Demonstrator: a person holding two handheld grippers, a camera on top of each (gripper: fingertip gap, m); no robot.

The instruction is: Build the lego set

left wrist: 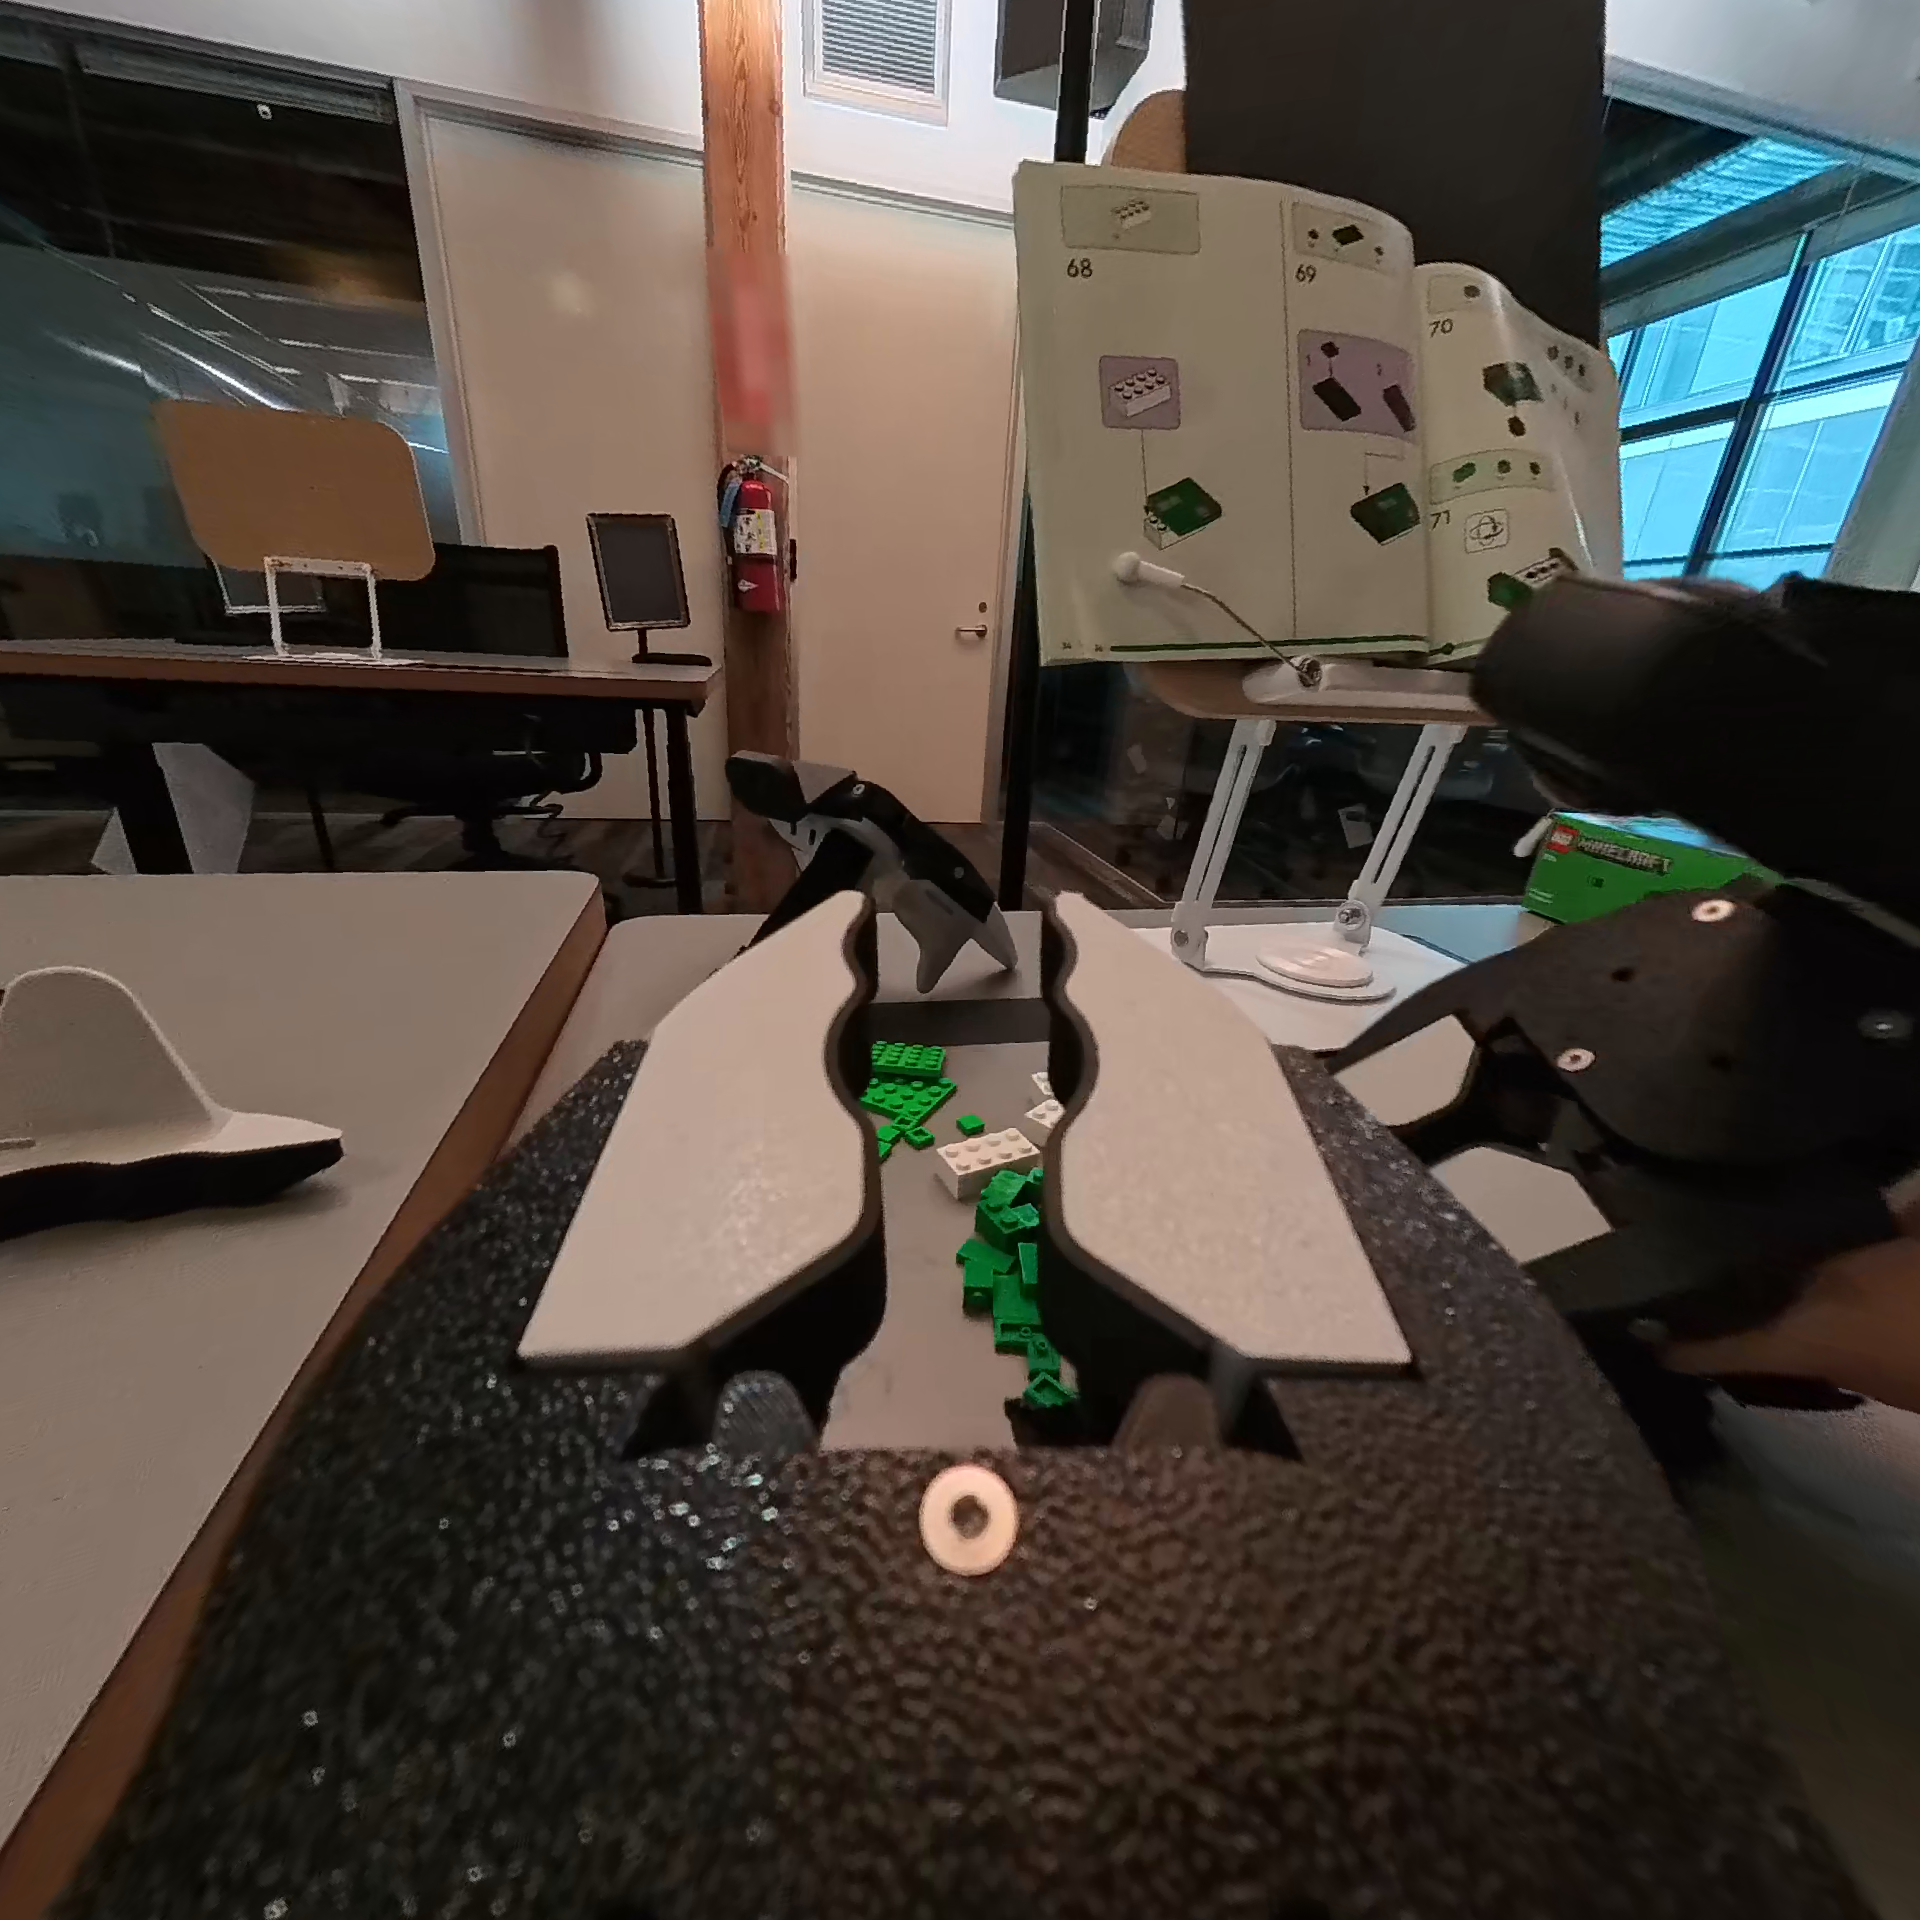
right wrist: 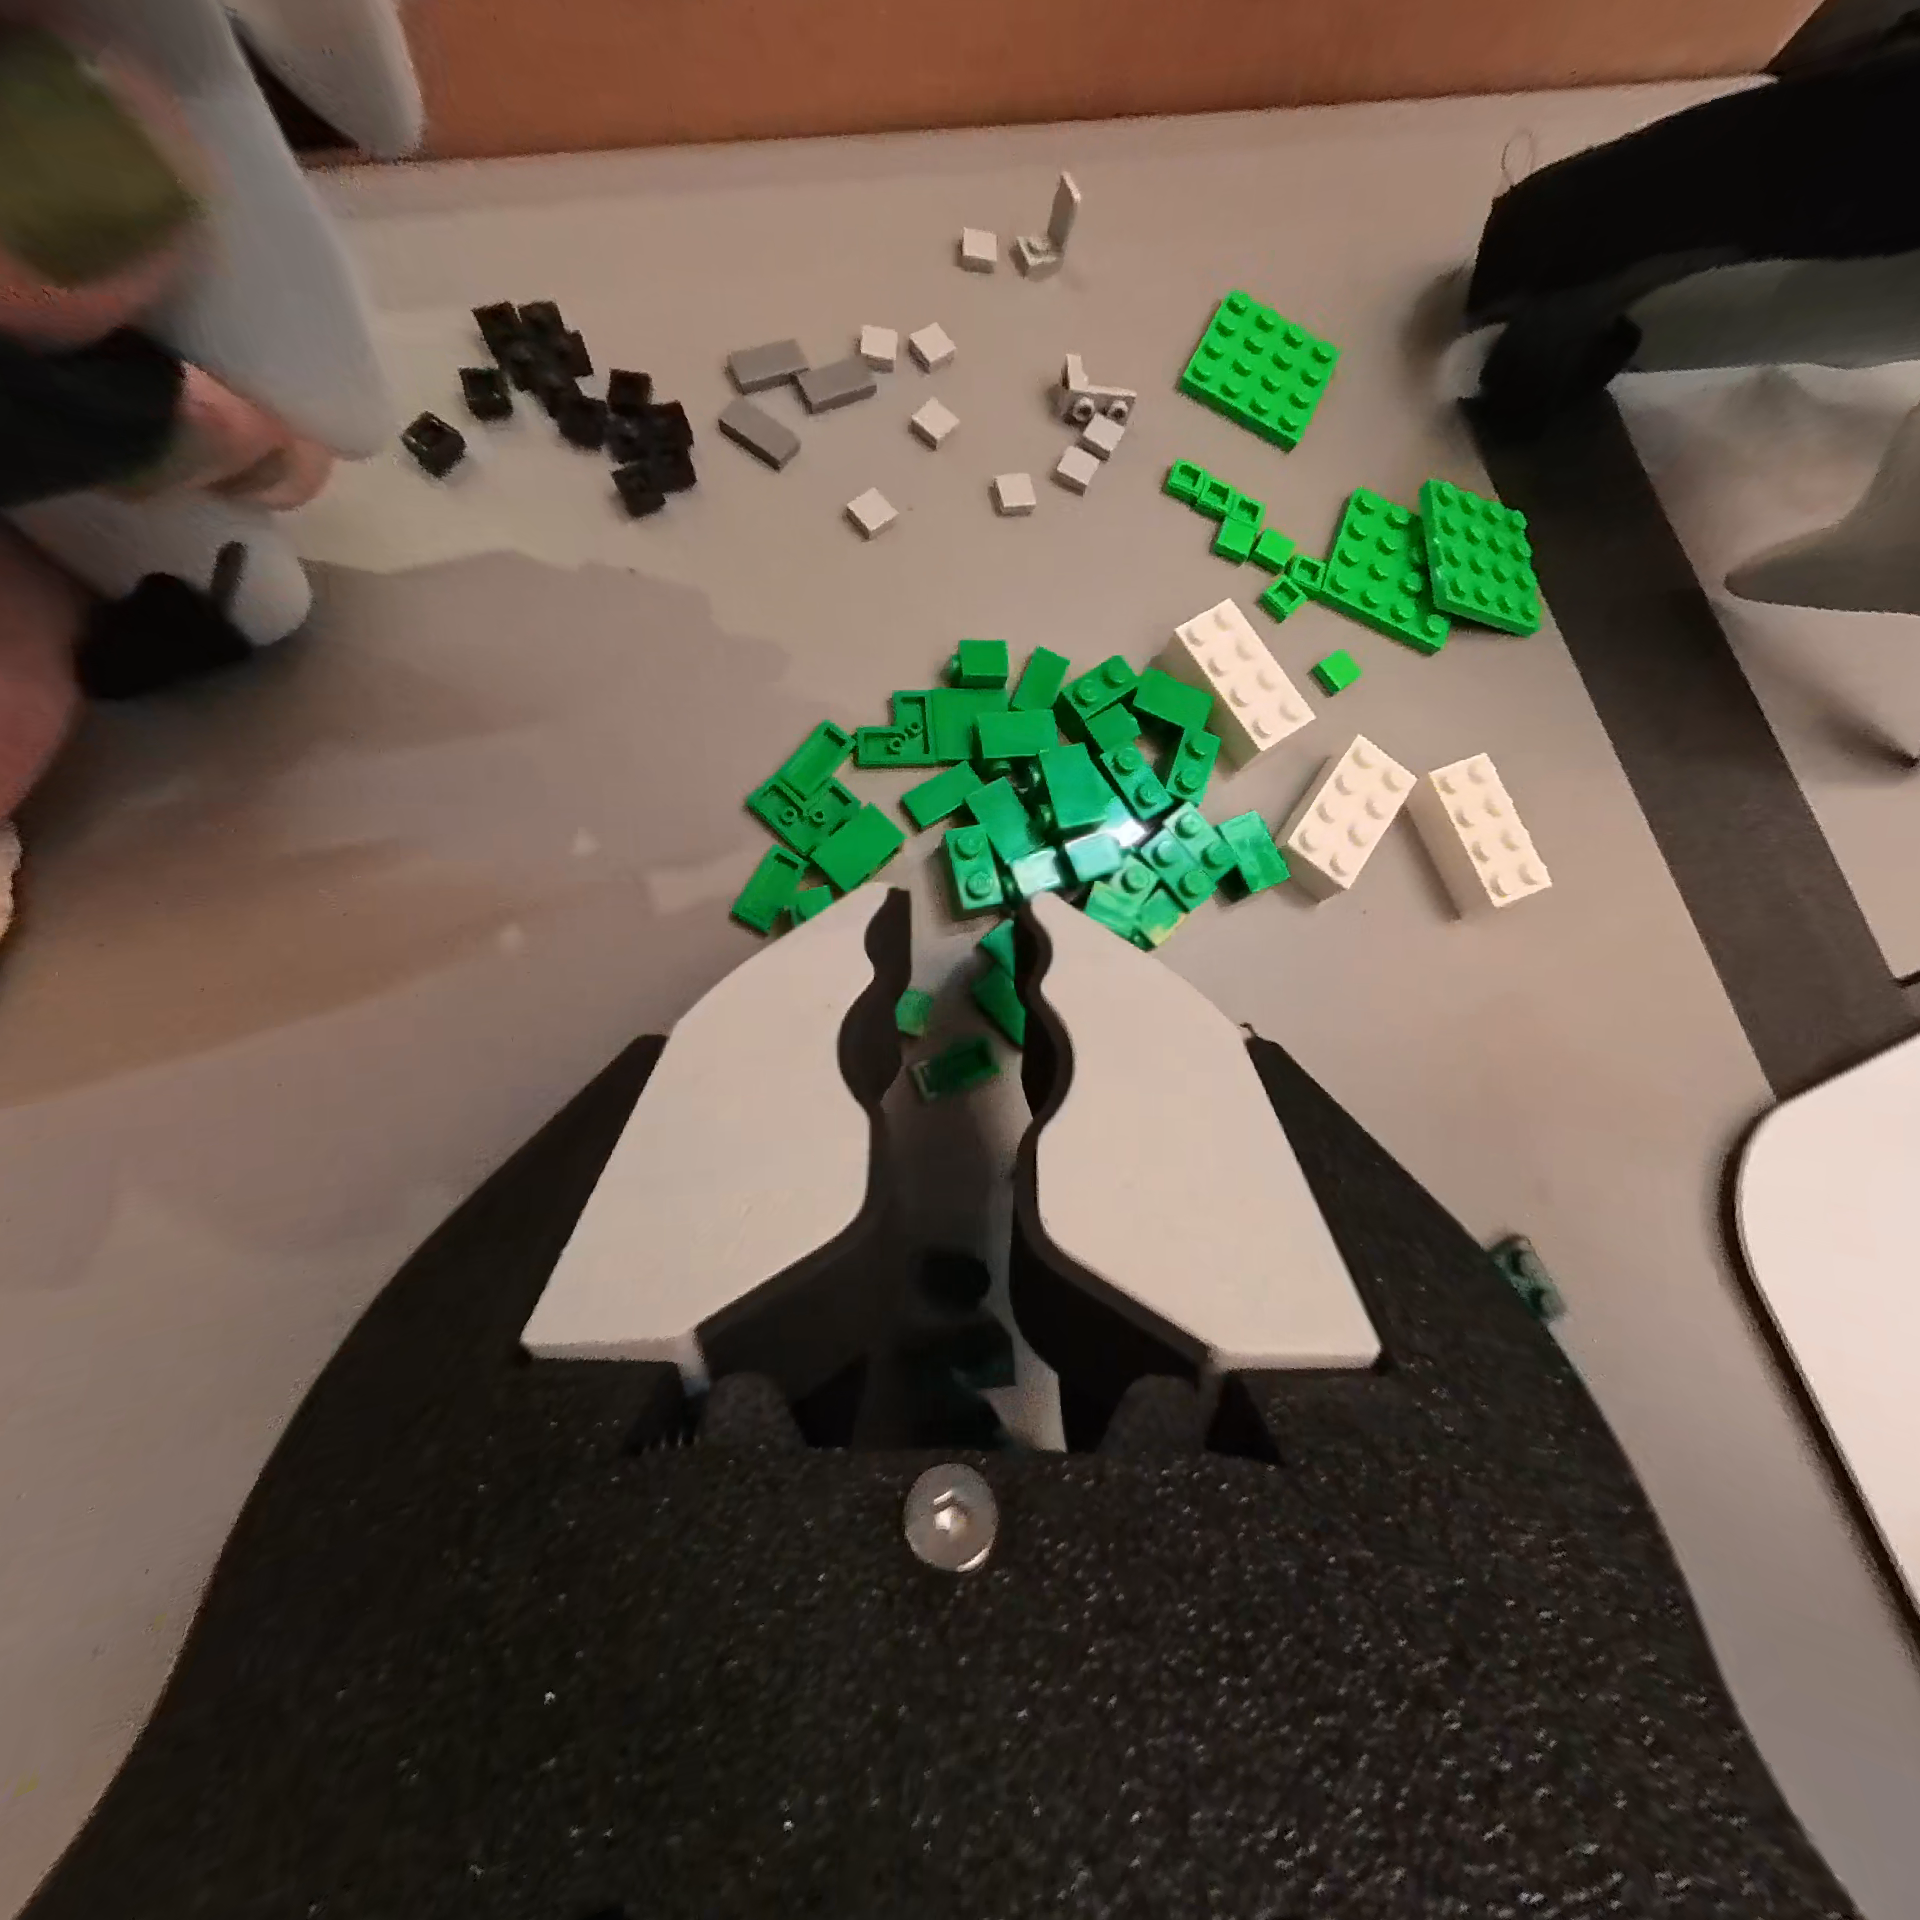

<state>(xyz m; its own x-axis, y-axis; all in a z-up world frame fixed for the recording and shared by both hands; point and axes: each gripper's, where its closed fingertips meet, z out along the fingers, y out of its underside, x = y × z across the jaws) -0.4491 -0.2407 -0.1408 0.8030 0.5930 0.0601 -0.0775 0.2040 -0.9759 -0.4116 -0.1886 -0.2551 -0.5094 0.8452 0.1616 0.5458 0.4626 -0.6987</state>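
Loose Lego pieces lie on the grey table (right wrist: 416, 831). A pile of dark green small pieces (right wrist: 1039, 790) sits at the centre, with three white 2x4 bricks (right wrist: 1351, 816) to its right. Bright green 4x4 plates (right wrist: 1259, 366) lie farther back right, and black pieces (right wrist: 561, 395) and grey tiles (right wrist: 800, 390) at the back. My right gripper (right wrist: 961, 914) is open and empty, its tips over the near edge of the green pile. My left gripper (left wrist: 961, 914) is open and empty, held above the green pieces (left wrist: 1003, 1236) and a white brick (left wrist: 987, 1158). The right gripper (left wrist: 1662, 1039) shows at the right of the left wrist view.
An open instruction booklet (left wrist: 1247, 416) stands on a white holder (left wrist: 1309, 966) at the back. A green Lego box (left wrist: 1621, 862) lies behind the right gripper. A black and silver tool (left wrist: 883, 862) stands beyond the pieces. A spare white finger part (left wrist: 104, 1091) lies on the left table. A blurred hand (right wrist: 239, 447) is at the left.
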